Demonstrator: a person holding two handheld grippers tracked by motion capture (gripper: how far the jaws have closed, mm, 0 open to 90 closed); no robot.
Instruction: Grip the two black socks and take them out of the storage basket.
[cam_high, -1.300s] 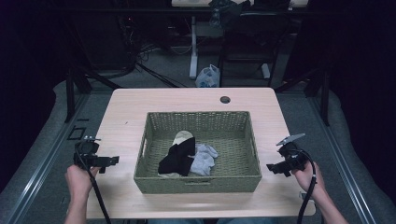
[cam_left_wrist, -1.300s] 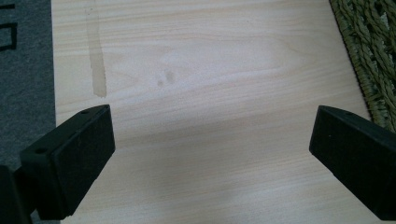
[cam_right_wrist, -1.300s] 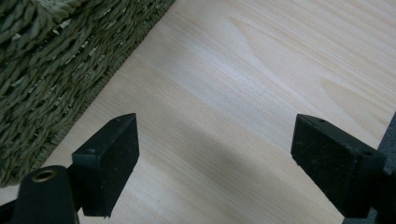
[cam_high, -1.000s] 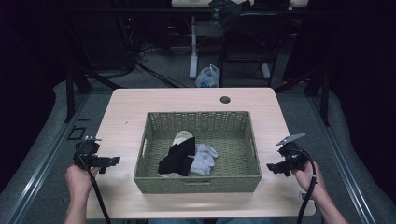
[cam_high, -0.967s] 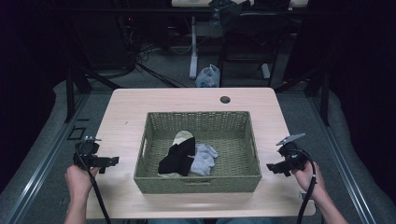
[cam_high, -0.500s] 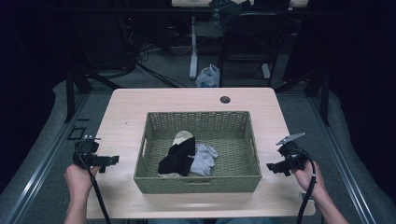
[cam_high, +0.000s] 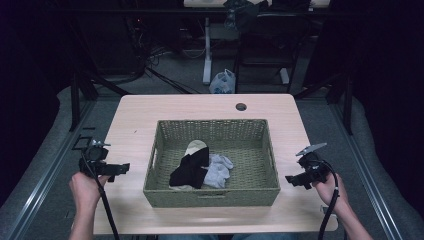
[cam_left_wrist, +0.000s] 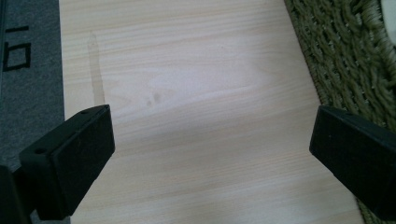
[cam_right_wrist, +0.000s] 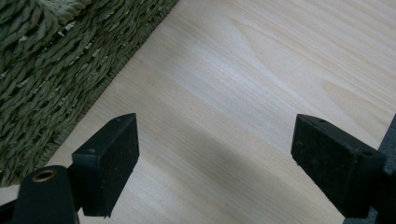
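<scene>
Nothing much has shifted since the earlier frames: both claws hover where they were, one on each side of the basket (cam_high: 211, 190), and the socks inside it lie as before. From the high view, the left claw (cam_high: 121, 169) is held over the left edge of the table (cam_high: 200, 105), just outside the basket's left wall, pointing toward it. Its own view shows the two black jaws spread wide with bare pale wood between them and nothing in their hold; the woven side of the basket (cam_left_wrist: 348, 60) runs along the right of that view. The right claw (cam_high: 291, 180) sits over the right part of the table, near the basket's right wall, also pointing inward. In its own view the jaws stand wide apart and empty above the wood, with the basket (cam_right_wrist: 60, 65) weave at upper left. Inside the basket, toward its front left of centre, lie a black sock (cam_high: 191, 169), a light grey sock (cam_high: 218, 170) touching it on the right, and a cream sock (cam_high: 196, 147) partly under the black one.
</scene>
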